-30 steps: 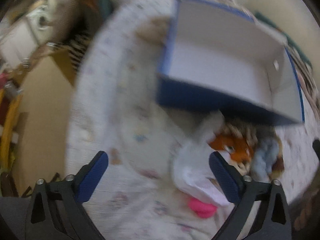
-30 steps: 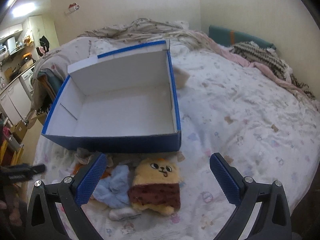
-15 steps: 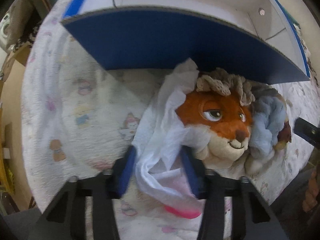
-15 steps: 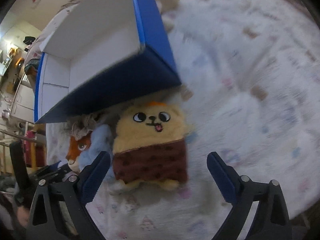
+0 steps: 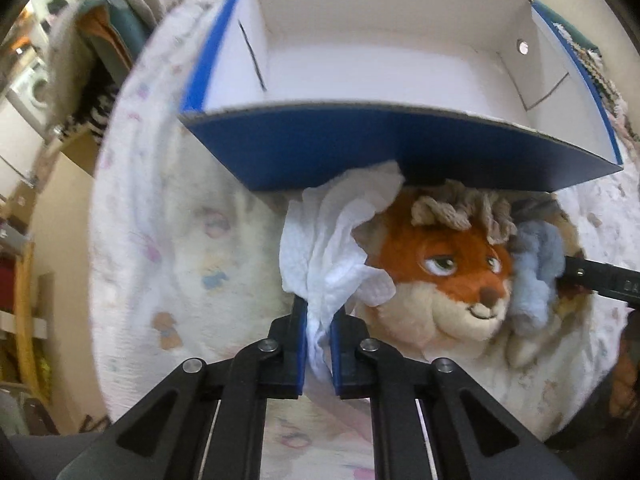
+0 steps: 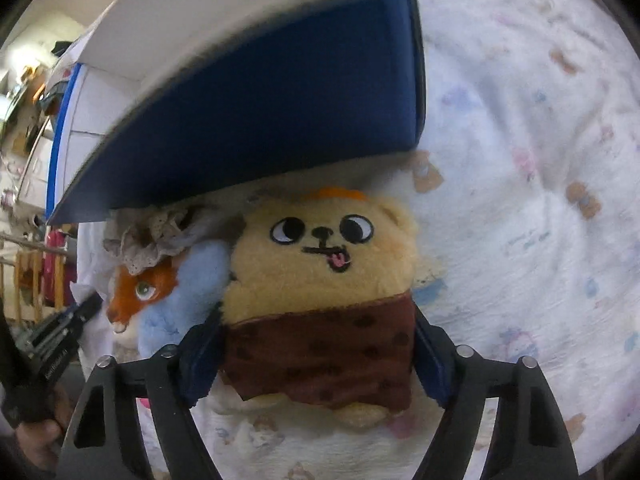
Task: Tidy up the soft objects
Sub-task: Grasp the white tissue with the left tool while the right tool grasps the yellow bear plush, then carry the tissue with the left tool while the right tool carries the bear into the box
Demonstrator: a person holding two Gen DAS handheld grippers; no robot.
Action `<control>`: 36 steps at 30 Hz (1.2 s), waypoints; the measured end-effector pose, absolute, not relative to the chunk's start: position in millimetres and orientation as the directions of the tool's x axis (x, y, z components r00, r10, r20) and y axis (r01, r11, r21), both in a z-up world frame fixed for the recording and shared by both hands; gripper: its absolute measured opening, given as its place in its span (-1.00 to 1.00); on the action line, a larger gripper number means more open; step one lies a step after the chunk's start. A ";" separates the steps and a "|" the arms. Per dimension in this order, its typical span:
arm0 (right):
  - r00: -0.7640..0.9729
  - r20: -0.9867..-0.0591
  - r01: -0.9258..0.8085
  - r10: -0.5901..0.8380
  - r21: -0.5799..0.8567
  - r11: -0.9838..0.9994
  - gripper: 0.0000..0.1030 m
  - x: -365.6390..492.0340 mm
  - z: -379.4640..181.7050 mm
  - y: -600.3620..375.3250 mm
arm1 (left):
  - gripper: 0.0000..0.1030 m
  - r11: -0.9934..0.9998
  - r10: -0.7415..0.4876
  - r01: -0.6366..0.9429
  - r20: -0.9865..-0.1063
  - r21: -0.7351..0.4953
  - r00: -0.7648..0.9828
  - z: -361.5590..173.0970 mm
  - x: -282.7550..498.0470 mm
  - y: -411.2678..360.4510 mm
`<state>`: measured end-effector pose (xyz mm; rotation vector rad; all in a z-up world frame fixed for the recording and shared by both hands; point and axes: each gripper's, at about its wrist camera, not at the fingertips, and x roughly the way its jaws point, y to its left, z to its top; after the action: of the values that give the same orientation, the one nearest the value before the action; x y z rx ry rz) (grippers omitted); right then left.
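Soft toys lie bunched on the pastel-printed white bedspread (image 5: 168, 240), pressed against the near wall of my blue cardboard box with a white inside (image 5: 400, 152). My left hand-held gripper (image 5: 319, 344) is clamped tight on a crumpled white tissue-like cloth (image 5: 332, 240), whose loose upper end fans out against the box wall and over the orange fox plush with a tan yarn mane (image 5: 432, 276). A fluffy pale blue plush (image 5: 532, 276) sits just beside the fox's snout, touching it.

My right hand-held gripper (image 6: 316, 352) straddles the yellow bear plush in a brown spotted garment (image 6: 324, 280), one blue pad at each side of the brown part; the pads seem to touch the fabric, though the fur hides the contact, so I cannot tell whether the grip is firm. The bear lies face up, its head at the foot of the box wall and its left side against the blue plush.
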<state>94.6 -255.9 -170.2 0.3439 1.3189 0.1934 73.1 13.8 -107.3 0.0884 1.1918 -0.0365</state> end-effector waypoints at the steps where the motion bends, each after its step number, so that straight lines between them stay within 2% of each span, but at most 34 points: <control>1: 0.251 -0.911 0.055 0.327 0.350 0.935 0.61 92.8 -168.1 -255.5 | -0.82 0.996 0.013 0.074 -0.929 0.043 0.370 -105.1 73.6 17.6; 9: 0.350 -0.886 0.097 0.305 0.358 0.929 0.59 74.2 -143.6 -266.5 | -0.83 0.996 0.063 0.026 -0.900 0.082 0.431 -98.7 65.7 10.8; 11: 0.356 -0.879 0.088 0.318 0.370 0.925 0.59 66.4 -141.2 -259.6 | -0.83 0.997 0.040 0.040 -0.894 0.065 0.445 -94.8 57.1 5.2; 16: 0.425 -0.848 -0.012 0.317 0.345 0.939 0.59 39.9 -106.3 -233.1 | -0.83 0.994 0.022 0.080 -0.859 0.073 0.511 -68.5 26.1 -6.7; 22: 0.522 -0.778 -0.143 0.349 0.324 0.935 0.58 29.4 -39.4 -230.2 | -0.83 0.991 0.021 0.090 -0.769 0.102 0.639 -17.7 4.2 -11.9; 31: 0.636 -0.693 -0.232 0.340 0.248 0.941 0.54 43.5 28.2 -237.9 | -0.83 0.992 -0.020 0.103 -0.705 0.076 0.709 34.6 25.0 -12.3; 36: 0.635 -0.691 -0.228 0.347 0.261 0.938 0.55 79.6 36.6 -235.8 | -0.83 0.989 -0.017 0.111 -0.689 0.093 0.725 54.0 64.7 -16.7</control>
<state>79.6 -235.8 36.6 0.1543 0.8205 0.3299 64.7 -16.7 54.0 0.1309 0.7571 -0.0711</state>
